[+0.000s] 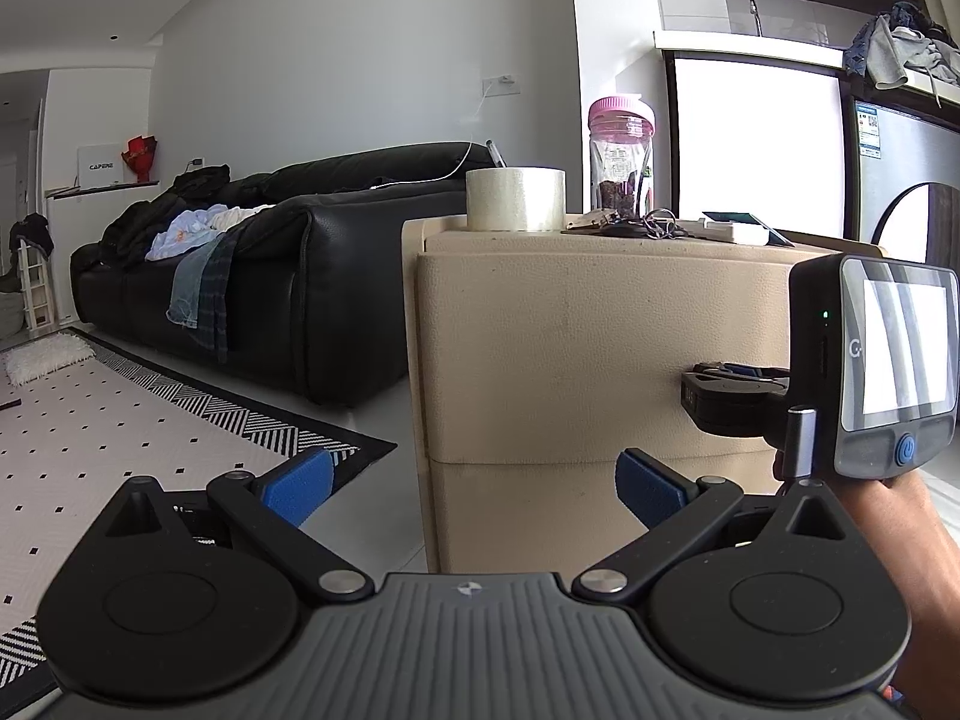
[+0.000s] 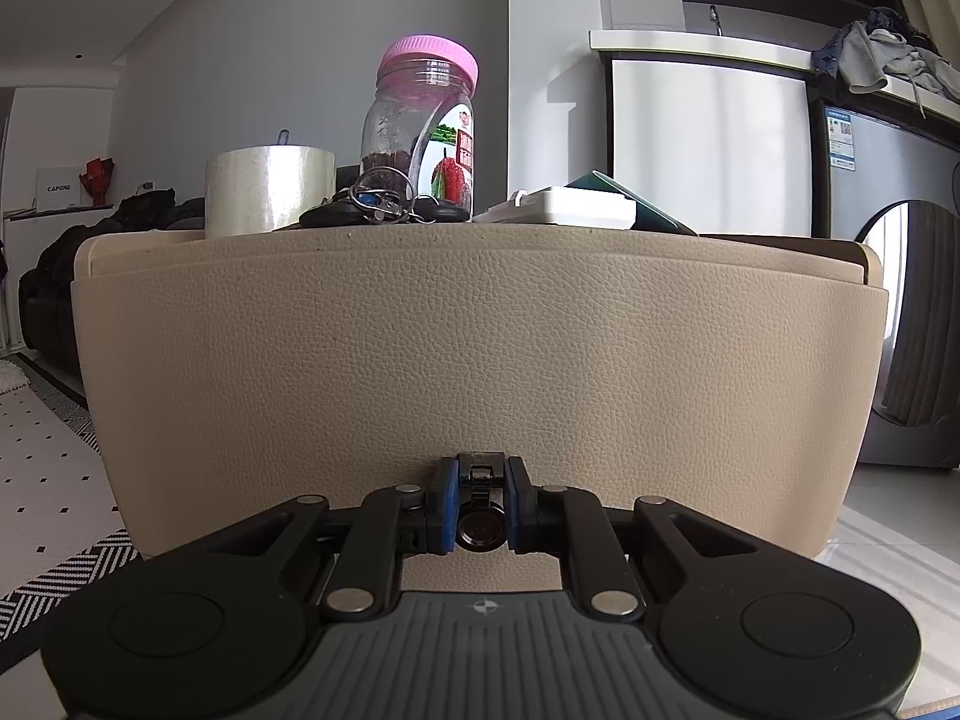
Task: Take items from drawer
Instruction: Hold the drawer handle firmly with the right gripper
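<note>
A beige leather-look bedside cabinet (image 1: 576,324) stands ahead, and its upper drawer front (image 2: 480,330) fills the right wrist view. A small dark pull handle (image 2: 480,531) sits low on that front, with my right gripper (image 2: 480,498) shut on it, blue pads pressed to both sides. In the left wrist view the right gripper (image 1: 729,387) reaches the drawer front from the right, held by a hand (image 1: 900,516). My left gripper (image 1: 474,480) hangs open in front of the cabinet's lower part, holding nothing. The drawer's inside is hidden.
On the cabinet top stand a tape roll (image 2: 270,189), a pink-lidded jar (image 2: 423,132), keys (image 2: 384,204) and a white box (image 2: 564,207). A black sofa (image 1: 240,276) and patterned rug (image 1: 120,420) lie left; a washing machine (image 2: 900,312) stands right.
</note>
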Demonstrator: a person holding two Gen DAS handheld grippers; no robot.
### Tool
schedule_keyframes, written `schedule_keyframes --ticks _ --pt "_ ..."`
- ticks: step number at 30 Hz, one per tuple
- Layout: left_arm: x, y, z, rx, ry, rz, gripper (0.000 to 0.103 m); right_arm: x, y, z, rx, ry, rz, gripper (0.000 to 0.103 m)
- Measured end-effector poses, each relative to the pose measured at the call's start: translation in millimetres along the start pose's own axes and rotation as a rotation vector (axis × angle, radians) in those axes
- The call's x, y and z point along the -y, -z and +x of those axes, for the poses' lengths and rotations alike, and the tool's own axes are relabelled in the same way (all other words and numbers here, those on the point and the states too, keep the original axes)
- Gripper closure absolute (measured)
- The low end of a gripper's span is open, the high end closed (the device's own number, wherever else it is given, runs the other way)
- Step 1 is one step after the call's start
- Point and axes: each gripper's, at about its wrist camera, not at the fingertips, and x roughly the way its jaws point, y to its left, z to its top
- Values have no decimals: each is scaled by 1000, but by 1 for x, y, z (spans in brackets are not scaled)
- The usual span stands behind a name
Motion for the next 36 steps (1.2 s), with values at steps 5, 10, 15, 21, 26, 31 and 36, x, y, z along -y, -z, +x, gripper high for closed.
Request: schedule_keyframes --ticks 5,10,15,21,26,31,36 --pt "-1 0 -1 2 -4 2 0 0 1 -4 -1 -2 1 87" --pt "-5 -2 -2 3 -9 -8 0 0 1 -8 -4 -2 2 87" --pt "-8 -2 -4 5 -11 -11 0 -1 2 -13 -5 -1 1 87" --pt "-9 -2 -6 6 -11 -11 0 -2 2 -19 -11 -1 7 87" --pt "-9 -2 -7 7 -15 -12 0 -2 4 -25 -13 -2 9 87" --pt "-11 -1 -8 7 -21 -14 0 -2 6 -34 -11 -1 16 87" --pt "-12 -1 -8 5 -23 -14 0 -3 9 -45 -15 -1 20 87"
